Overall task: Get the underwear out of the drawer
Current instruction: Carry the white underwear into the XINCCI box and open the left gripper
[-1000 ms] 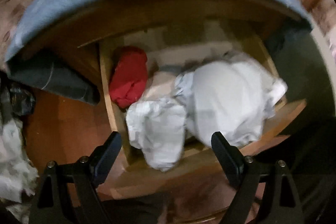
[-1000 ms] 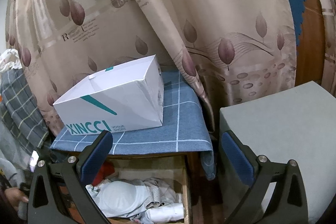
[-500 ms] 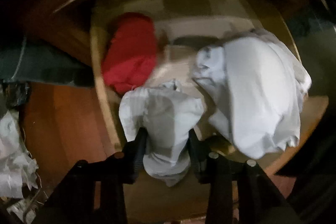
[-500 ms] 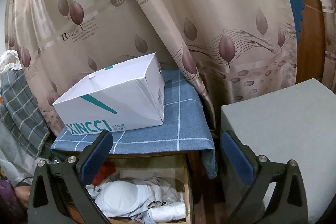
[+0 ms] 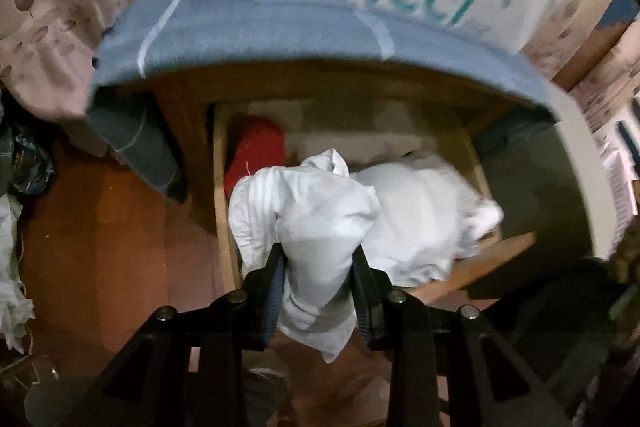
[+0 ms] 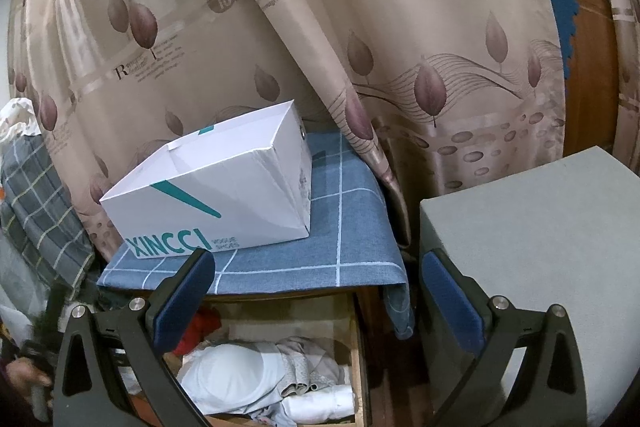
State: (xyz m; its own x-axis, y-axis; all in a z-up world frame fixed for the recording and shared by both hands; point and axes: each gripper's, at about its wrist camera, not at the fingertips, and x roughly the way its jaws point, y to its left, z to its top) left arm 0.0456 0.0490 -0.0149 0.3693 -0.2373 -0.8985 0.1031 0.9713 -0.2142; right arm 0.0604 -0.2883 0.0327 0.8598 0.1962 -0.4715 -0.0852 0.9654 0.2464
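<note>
My left gripper (image 5: 319, 259) is shut on a piece of white underwear (image 5: 320, 211) and holds it lifted above the open wooden drawer (image 5: 221, 211). More white garments (image 5: 420, 223) and a red one (image 5: 256, 151) lie in the drawer. In the right wrist view the drawer (image 6: 358, 359) shows at the bottom with white and patterned underwear (image 6: 232, 375) inside. My right gripper (image 6: 316, 287) is open and empty, held above and in front of the drawer.
A white XINCCI box (image 6: 216, 199) stands on the blue checked cloth (image 6: 352, 243) that covers the cabinet top. A leaf-print curtain (image 6: 360, 27) hangs behind. A grey padded block (image 6: 540, 227) is at the right. Clothes (image 5: 12, 267) lie on the floor at the left.
My left gripper went down into the drawer, shut on the white underwear and has lifted it up and back. The right gripper has barely moved.
</note>
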